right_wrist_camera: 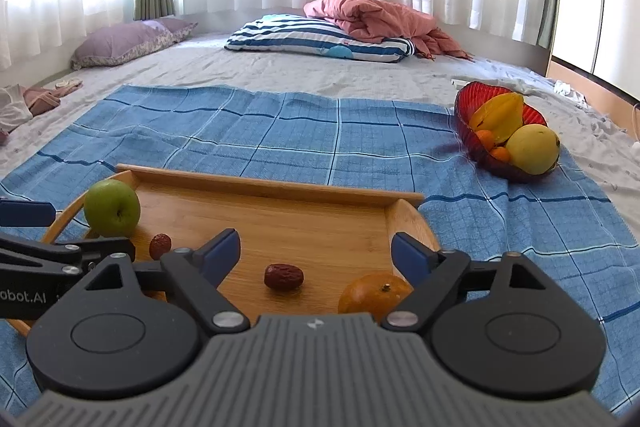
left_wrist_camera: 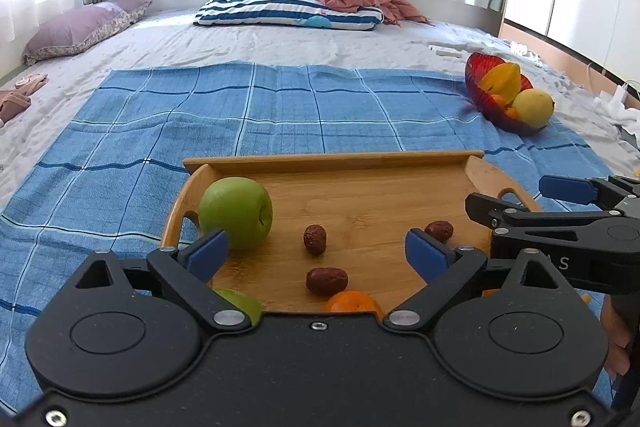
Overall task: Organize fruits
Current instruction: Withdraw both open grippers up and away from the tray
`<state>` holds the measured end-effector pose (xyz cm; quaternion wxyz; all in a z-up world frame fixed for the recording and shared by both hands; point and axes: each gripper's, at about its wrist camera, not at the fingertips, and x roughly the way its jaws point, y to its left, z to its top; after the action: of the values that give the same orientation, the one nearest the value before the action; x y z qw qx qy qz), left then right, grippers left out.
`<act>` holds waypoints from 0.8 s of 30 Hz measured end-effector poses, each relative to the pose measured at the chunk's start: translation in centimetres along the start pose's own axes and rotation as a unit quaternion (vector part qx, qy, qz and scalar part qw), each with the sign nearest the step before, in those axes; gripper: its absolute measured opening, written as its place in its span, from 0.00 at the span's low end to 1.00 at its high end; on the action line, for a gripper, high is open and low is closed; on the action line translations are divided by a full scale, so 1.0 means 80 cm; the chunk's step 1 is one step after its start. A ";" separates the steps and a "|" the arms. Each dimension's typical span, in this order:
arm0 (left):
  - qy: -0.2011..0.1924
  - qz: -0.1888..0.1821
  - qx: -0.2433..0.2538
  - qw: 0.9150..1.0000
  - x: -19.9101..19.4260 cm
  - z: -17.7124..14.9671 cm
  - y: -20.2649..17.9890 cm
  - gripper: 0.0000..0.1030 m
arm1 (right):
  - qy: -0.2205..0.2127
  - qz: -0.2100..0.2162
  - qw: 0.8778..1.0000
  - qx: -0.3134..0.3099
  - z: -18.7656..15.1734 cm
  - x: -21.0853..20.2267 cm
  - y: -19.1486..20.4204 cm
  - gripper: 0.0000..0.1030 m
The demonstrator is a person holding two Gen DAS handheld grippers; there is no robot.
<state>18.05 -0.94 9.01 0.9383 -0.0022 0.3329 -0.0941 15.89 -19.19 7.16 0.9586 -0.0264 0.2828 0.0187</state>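
Both my grippers, left gripper (left_wrist_camera: 316, 254) and right gripper (right_wrist_camera: 316, 253), gape wide, holding nothing; apple (left_wrist_camera: 236, 213), dates and orange (right_wrist_camera: 374, 293) sit on the wooden tray (left_wrist_camera: 332, 159); I'd center jaws on one fruit, then the red bowl (right_wrist_camera: 466, 125)

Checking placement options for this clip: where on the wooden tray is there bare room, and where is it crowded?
The wooden tray is bare across its far half, between the green apple and the right handle. The near edge is crowded: red dates, an orange tangerine. The red glass bowl is full.
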 end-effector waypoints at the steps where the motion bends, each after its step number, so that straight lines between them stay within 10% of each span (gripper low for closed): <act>1: -0.001 0.000 0.000 1.000 -0.002 -0.001 0.000 0.94 | -0.001 0.001 1.000 0.001 -0.001 -0.001 -0.001 0.89; 24: -0.024 -0.006 -0.006 1.000 -0.042 -0.033 0.001 0.95 | -0.039 -0.005 0.999 -0.007 -0.029 -0.041 -0.002 0.91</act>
<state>13.85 -0.15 9.04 0.9452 -0.0118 0.3112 -0.0977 11.86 -19.59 7.01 0.9689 -0.0336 0.2446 0.0167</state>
